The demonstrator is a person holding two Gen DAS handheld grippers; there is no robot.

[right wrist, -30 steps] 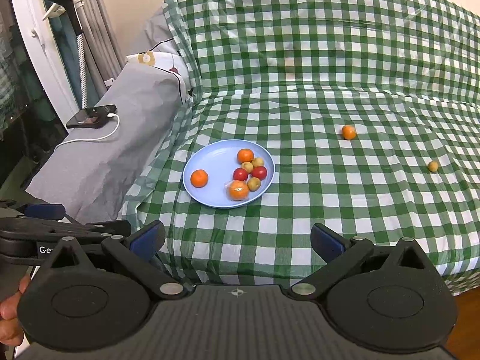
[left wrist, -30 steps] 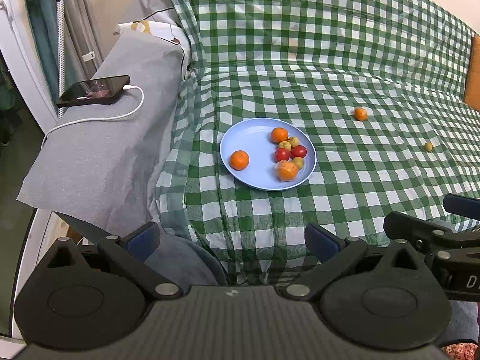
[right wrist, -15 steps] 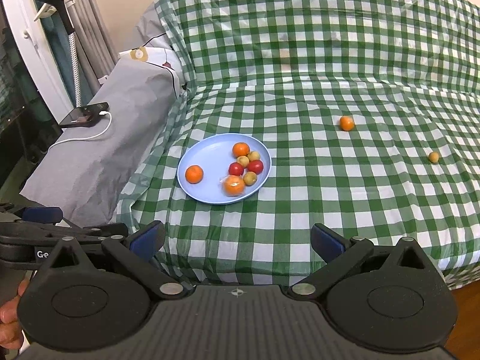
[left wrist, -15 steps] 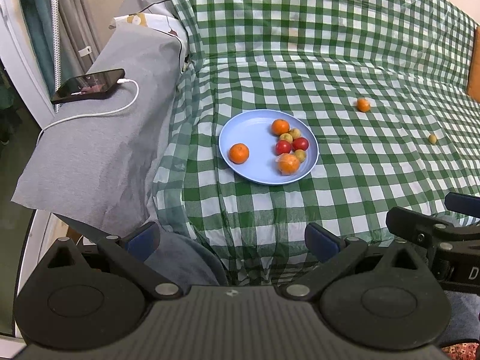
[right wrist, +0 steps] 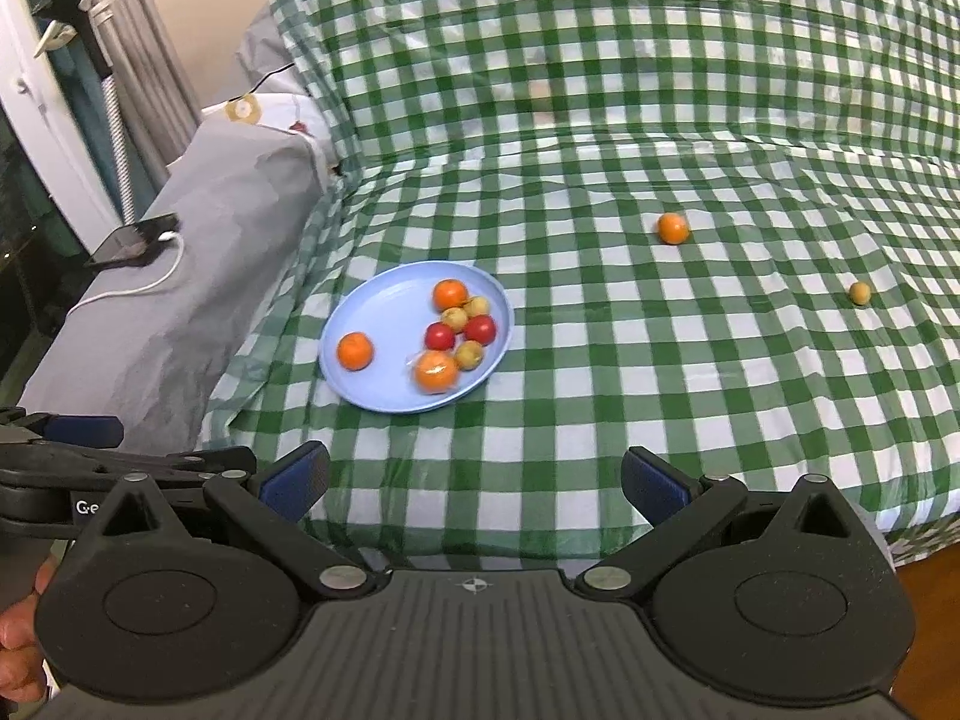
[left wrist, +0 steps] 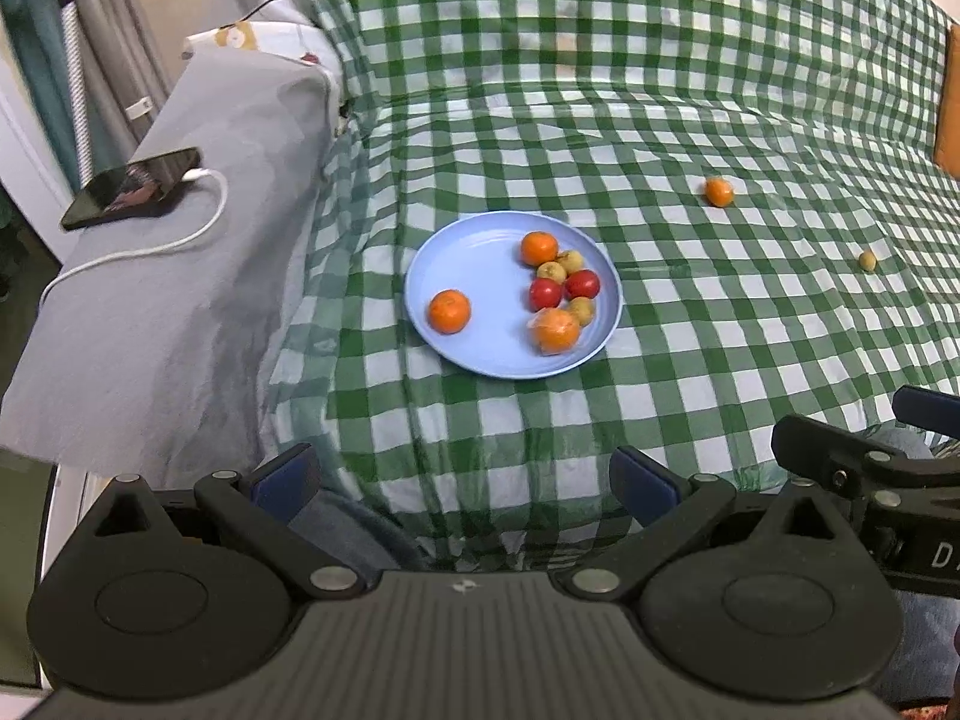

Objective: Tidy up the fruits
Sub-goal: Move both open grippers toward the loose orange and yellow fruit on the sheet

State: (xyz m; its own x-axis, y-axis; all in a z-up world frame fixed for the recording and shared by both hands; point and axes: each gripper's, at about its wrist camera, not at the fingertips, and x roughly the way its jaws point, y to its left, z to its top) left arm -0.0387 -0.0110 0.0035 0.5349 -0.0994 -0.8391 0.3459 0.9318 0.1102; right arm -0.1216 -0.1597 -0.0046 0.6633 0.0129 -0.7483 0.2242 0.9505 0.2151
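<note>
Fruit lies in two groups on a sofa covered with a green-and-white checked cloth. A blue plate on the seat holds three oranges, two red fruits and three small yellow ones: one orange sits alone on the plate's left side, another orange is at the far edge, and a third, wrapped in clear film, lies at the near edge. The red pair and the yellow ones cluster between the far and near oranges, touching each other. Off the plate, a loose orange rests on the cloth well to the right, and a small yellow fruit lies farther right again.

The left gripper hangs at the sofa's front edge, near the plate, jaws wide apart and empty. The right gripper hangs beside it, also over the front edge, jaws wide apart and holding nothing.

A phone with a white cable plugged in lies on the grey-covered armrest to the left.
</note>
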